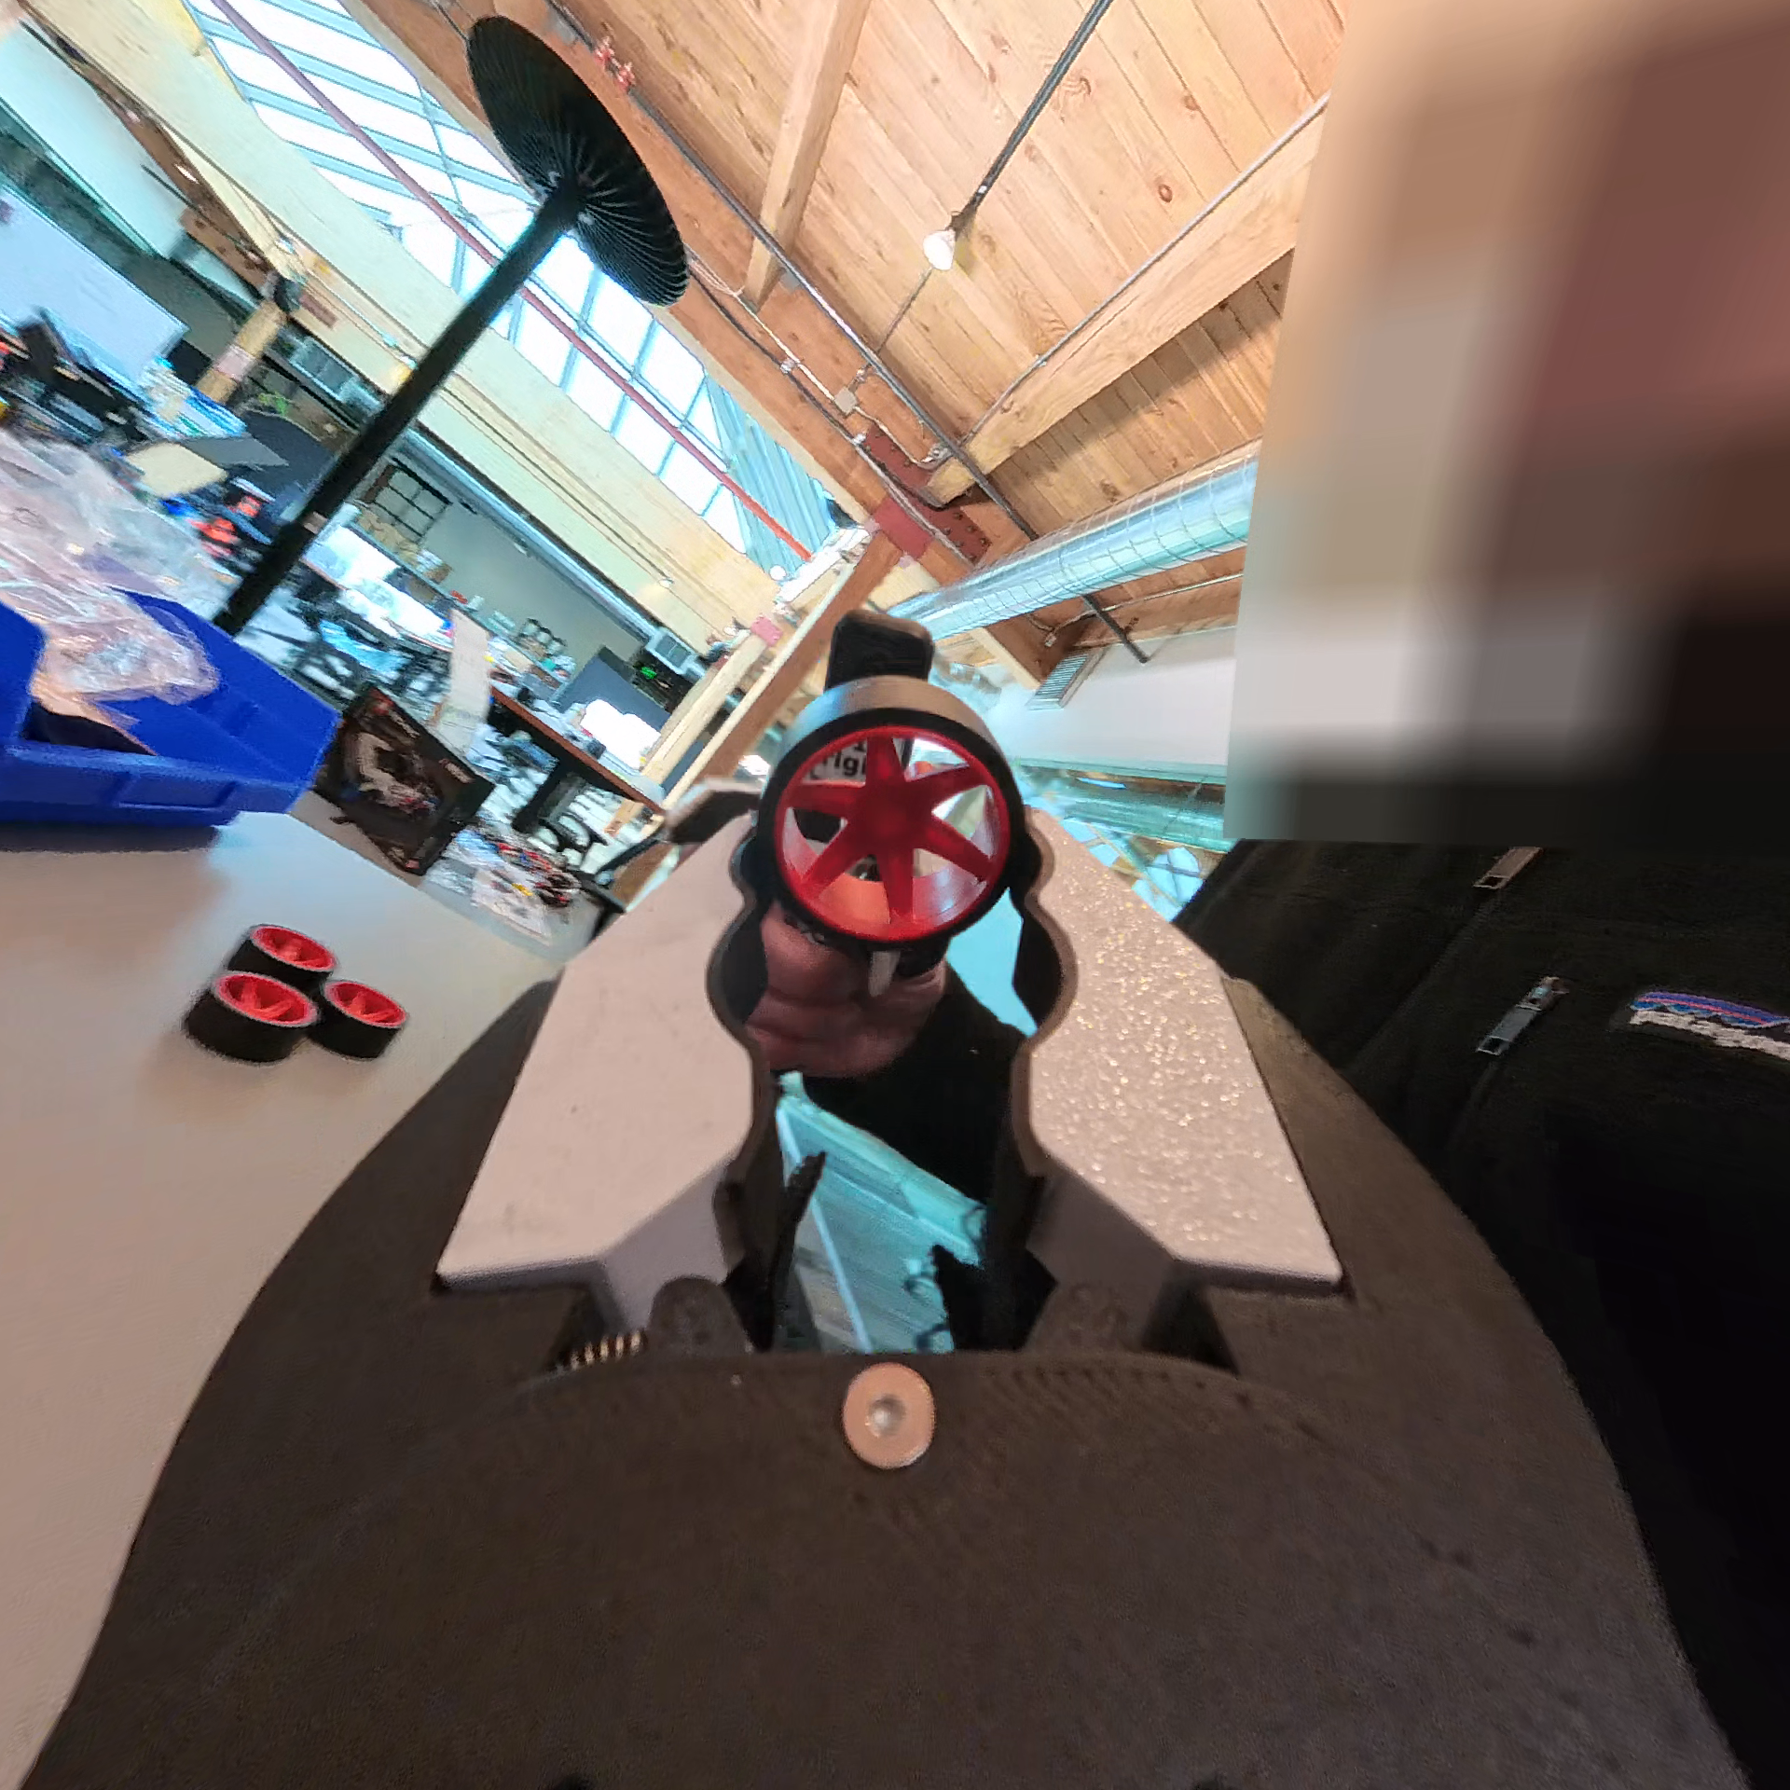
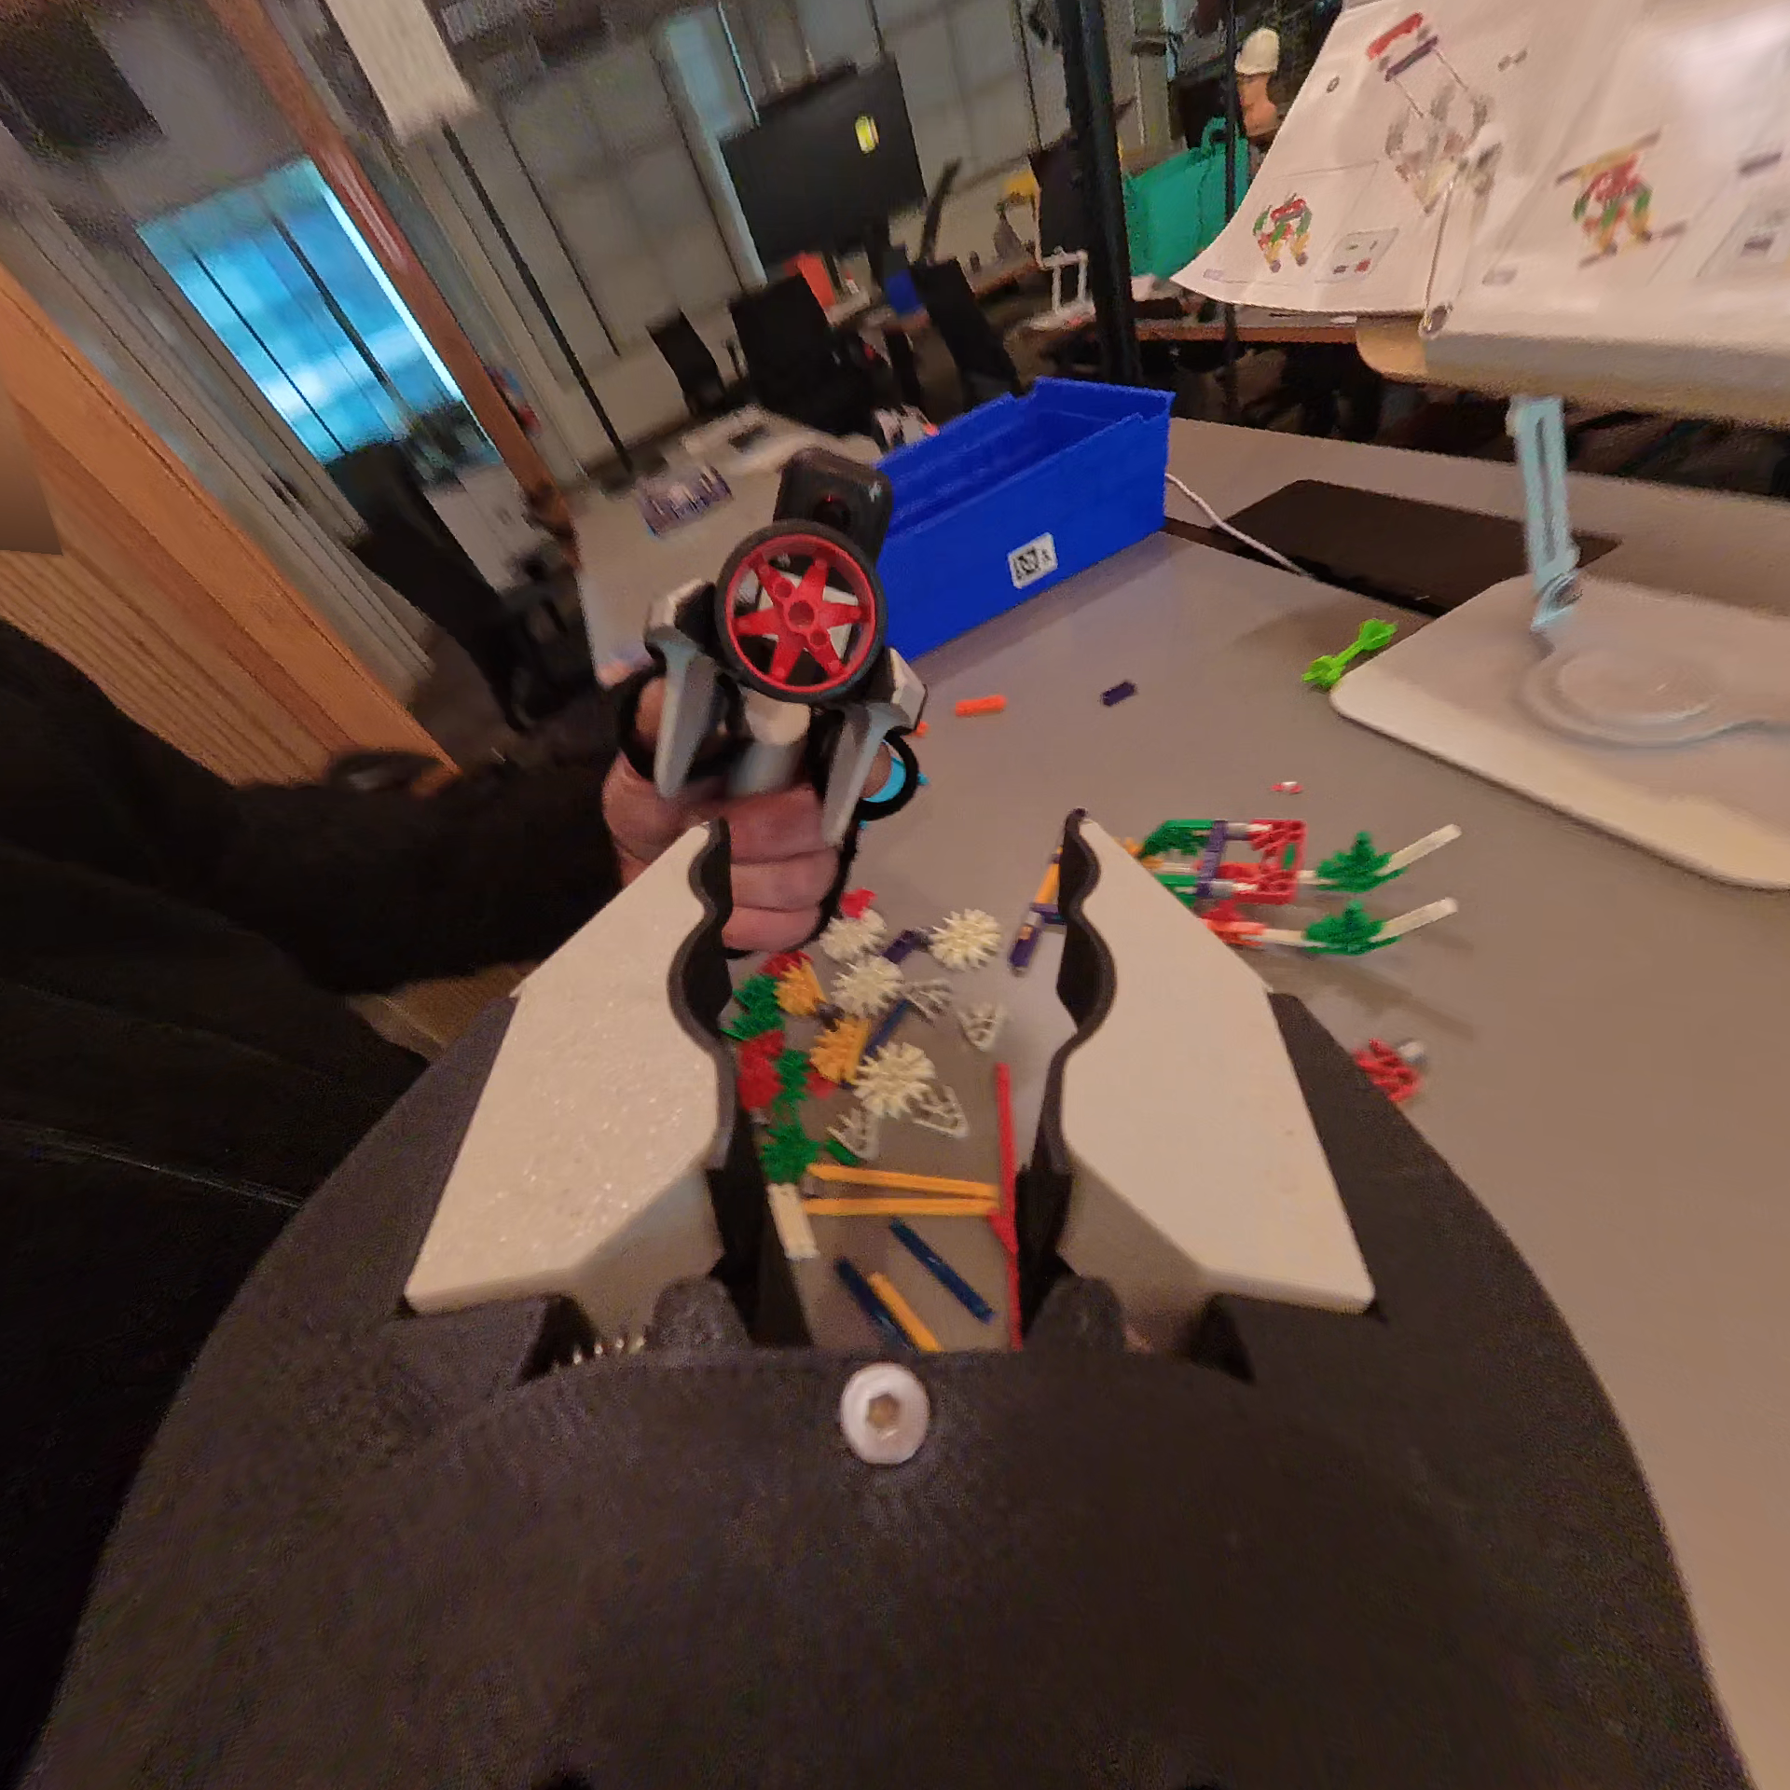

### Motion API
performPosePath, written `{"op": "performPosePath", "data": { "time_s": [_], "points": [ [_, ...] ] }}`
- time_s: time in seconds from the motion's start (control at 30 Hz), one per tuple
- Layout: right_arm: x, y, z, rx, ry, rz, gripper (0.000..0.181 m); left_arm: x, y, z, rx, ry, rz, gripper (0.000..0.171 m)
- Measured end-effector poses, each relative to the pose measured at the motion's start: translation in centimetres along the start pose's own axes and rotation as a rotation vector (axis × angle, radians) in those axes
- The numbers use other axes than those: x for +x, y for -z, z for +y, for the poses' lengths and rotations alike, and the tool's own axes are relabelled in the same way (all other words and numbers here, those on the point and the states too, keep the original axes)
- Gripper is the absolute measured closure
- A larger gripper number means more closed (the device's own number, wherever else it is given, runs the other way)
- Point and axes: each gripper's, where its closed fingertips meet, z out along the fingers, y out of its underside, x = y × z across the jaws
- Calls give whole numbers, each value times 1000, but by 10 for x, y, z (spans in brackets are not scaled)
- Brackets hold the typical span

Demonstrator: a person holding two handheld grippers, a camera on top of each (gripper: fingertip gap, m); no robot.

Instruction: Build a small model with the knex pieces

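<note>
On the tabletop, a loose scatter of rods and connectors lies directly under the right tongs. A built frame sits at 2 o'clock from the scatter. A stand base rests beyond the frame at 1 o'clock, carrying an instruction sheet above. A bin stands behind at 12 o'clock. In the left wrist view, three wheels cluster together at 9 o'clock from the left tongs, a second bin behind them.

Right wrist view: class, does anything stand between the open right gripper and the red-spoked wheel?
Nothing visible does. The right gripper, jaws open, faces the wheel across bare air. The left gripper grips the wheel by its tyre, with its fingers at the sides, and the person's hand sits below, not in front.
</note>
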Motion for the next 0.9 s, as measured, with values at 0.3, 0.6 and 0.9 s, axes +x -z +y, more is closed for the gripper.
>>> {"op": "performPosePath", "data": {
  "time_s": [0.3, 0.6, 0.9],
  "points": [
    [-43, -34, 29, -262, 548, -3, 132, 14, -14, 64, -208, 243, 129, 127],
    [-48, -49, 56, -317, 468, -55, 137, 4, 16, 70, -52, 354, -3, 118],
    [-62, -77, 63, -331, 485, -140, 137, 11, 39, 68, -77, 279, -86, 126]
  ]
}}
